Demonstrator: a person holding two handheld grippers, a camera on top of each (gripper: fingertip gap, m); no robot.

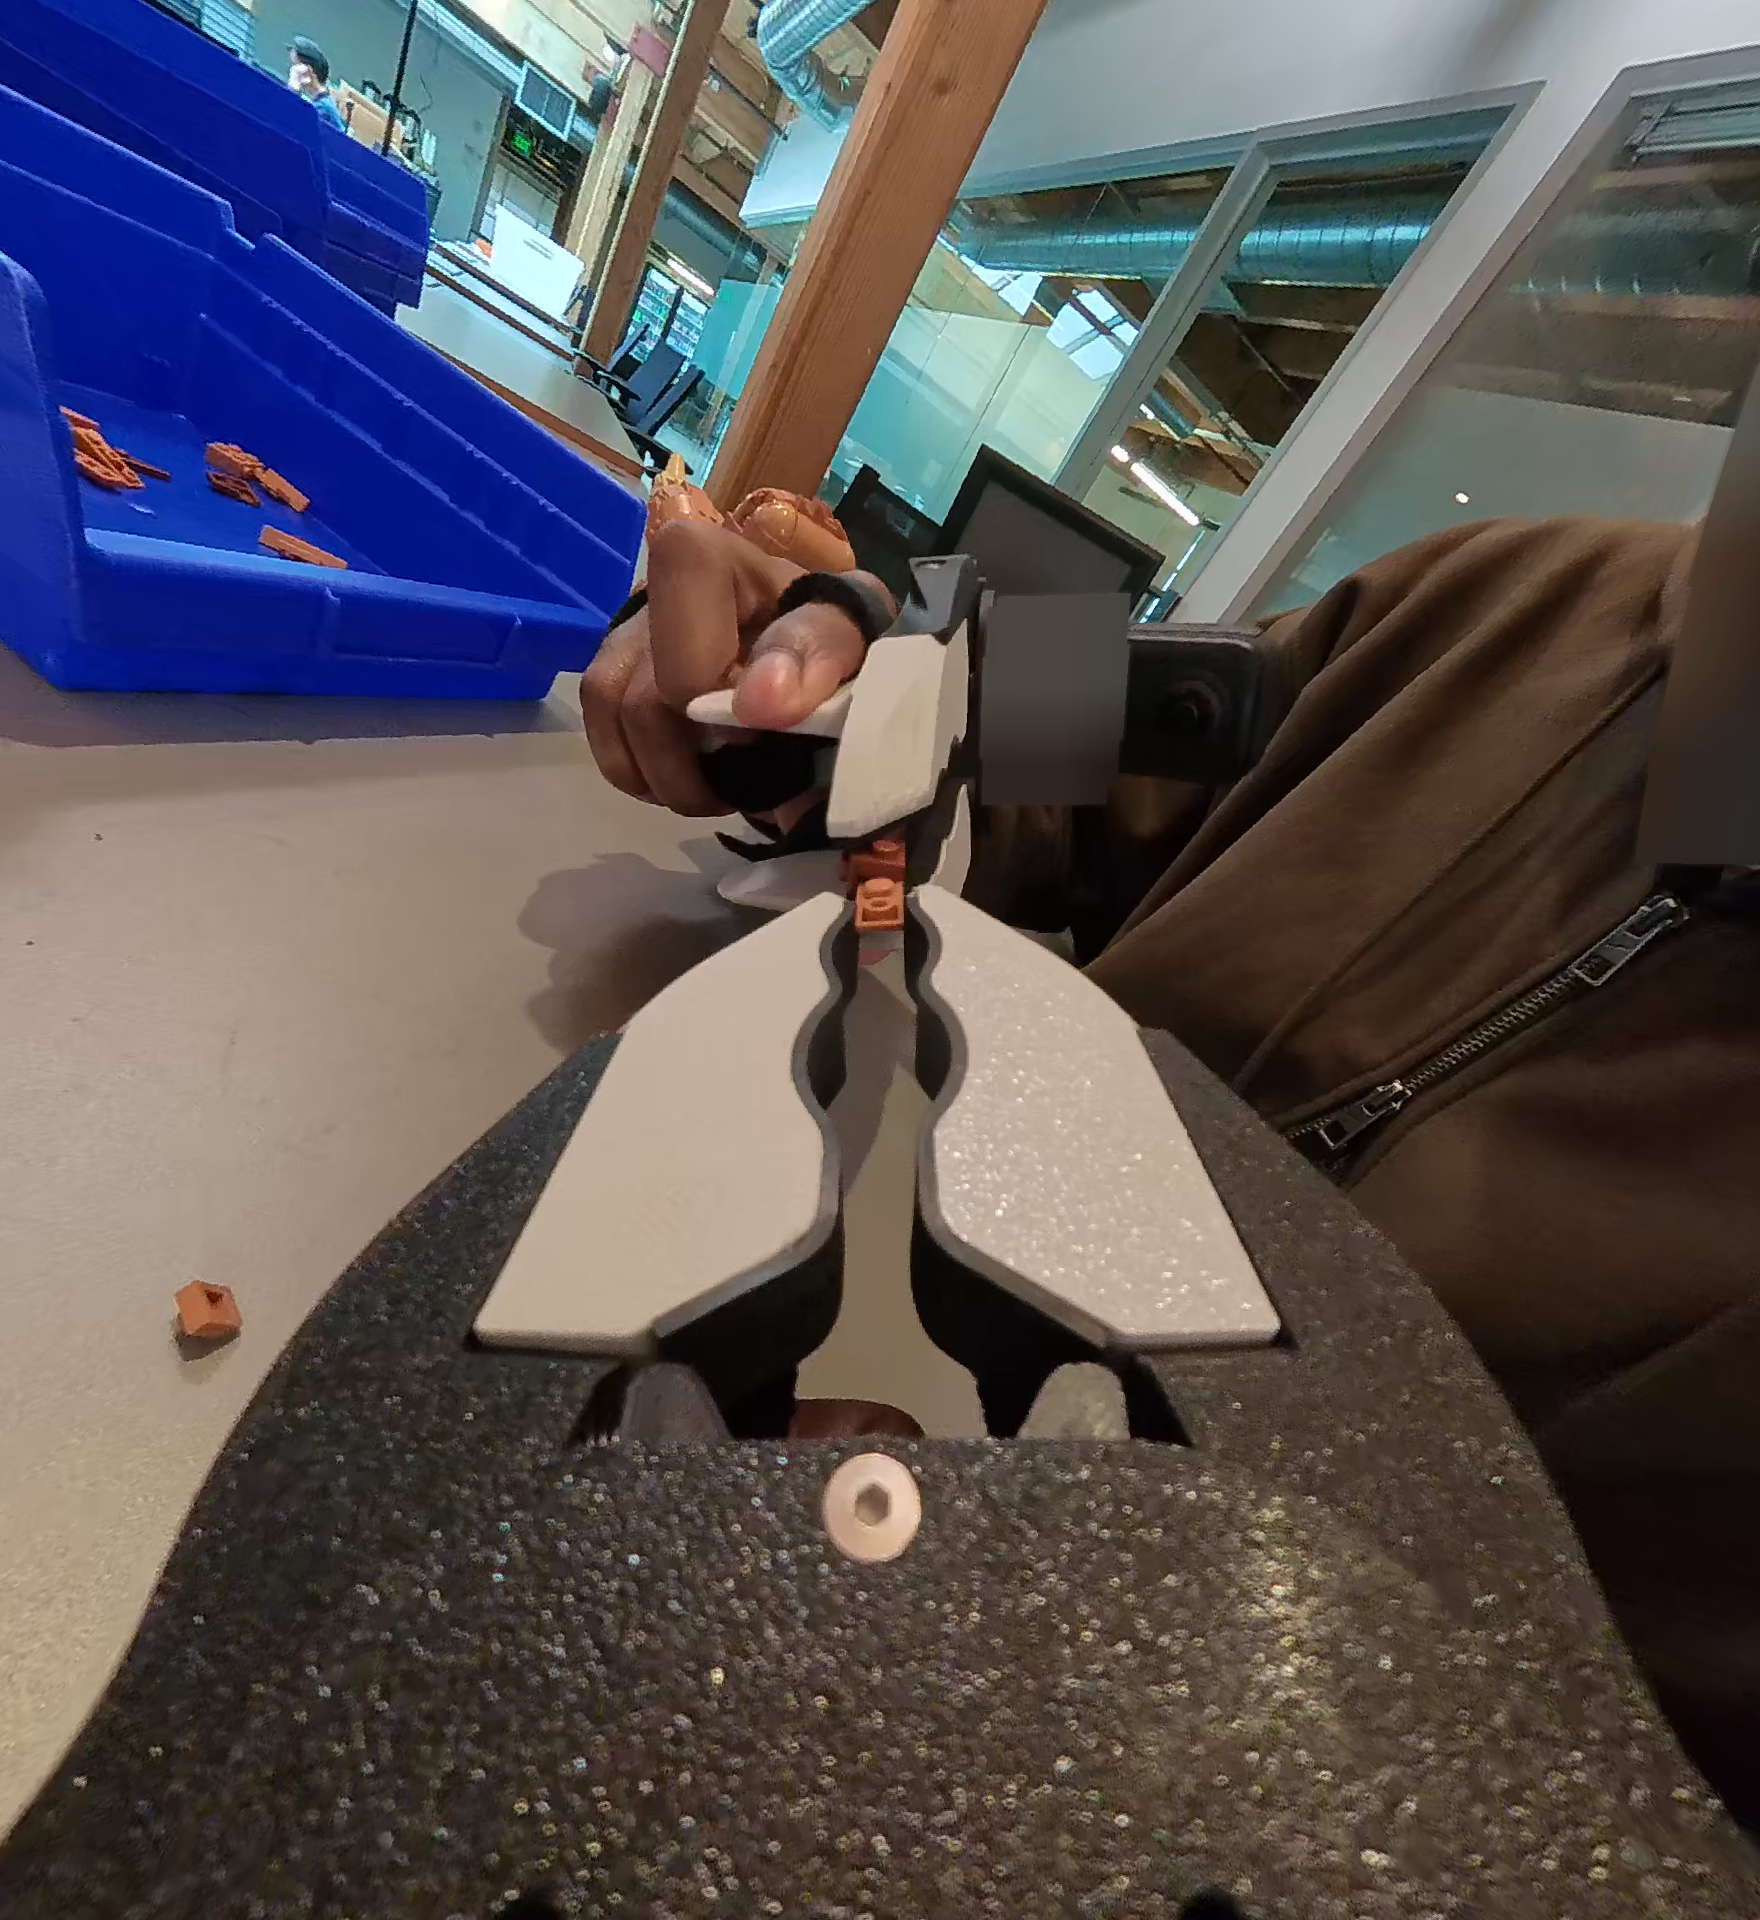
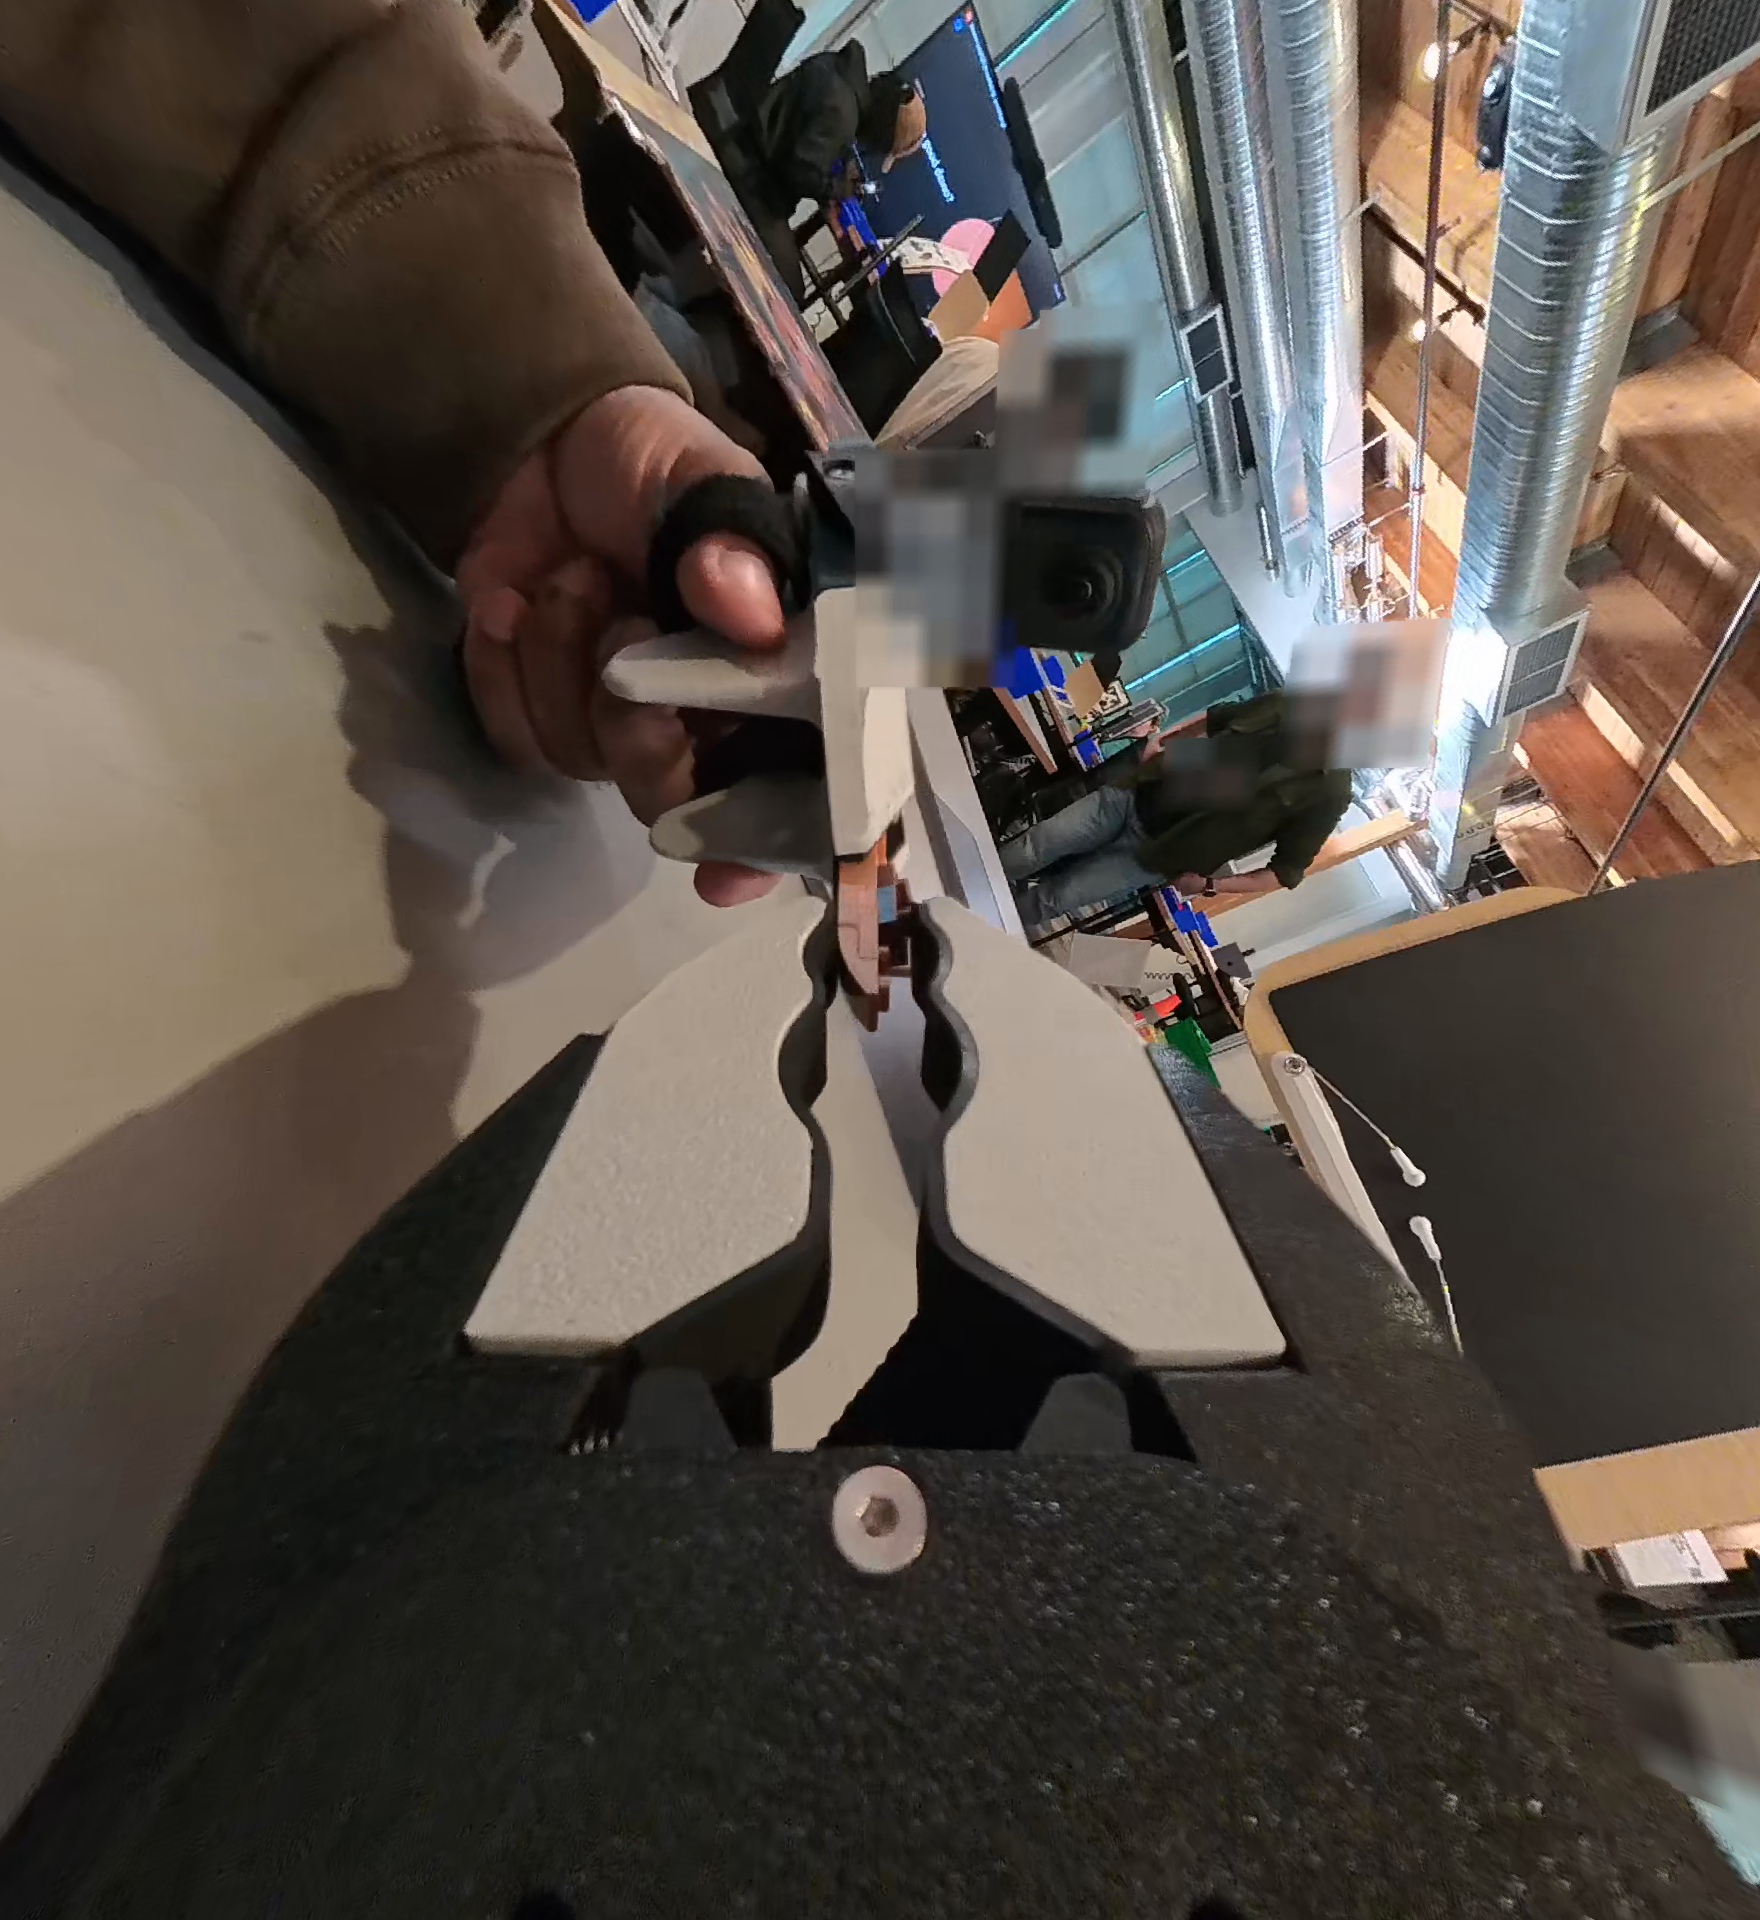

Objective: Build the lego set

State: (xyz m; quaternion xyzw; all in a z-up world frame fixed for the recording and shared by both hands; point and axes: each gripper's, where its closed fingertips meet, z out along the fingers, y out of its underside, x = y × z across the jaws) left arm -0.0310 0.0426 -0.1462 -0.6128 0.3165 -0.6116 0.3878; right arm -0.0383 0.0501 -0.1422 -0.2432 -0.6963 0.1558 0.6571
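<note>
Holding a small orange lego piece [image 1: 878, 906] pinched at the tips of the left gripper [image 1: 878, 920], up above the table [image 1: 232, 987]. Meeting it tip to tip with the right gripper [image 2: 881, 940], also pinching lego, a brown stack [image 2: 868, 961]. Lying loose on the table at left, one orange brick [image 1: 208, 1311]. Sitting in the blue bin [image 1: 336, 623] behind, more orange pieces [image 1: 232, 478].

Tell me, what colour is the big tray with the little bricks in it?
Blue tray, seen best in the left wrist view.
</note>
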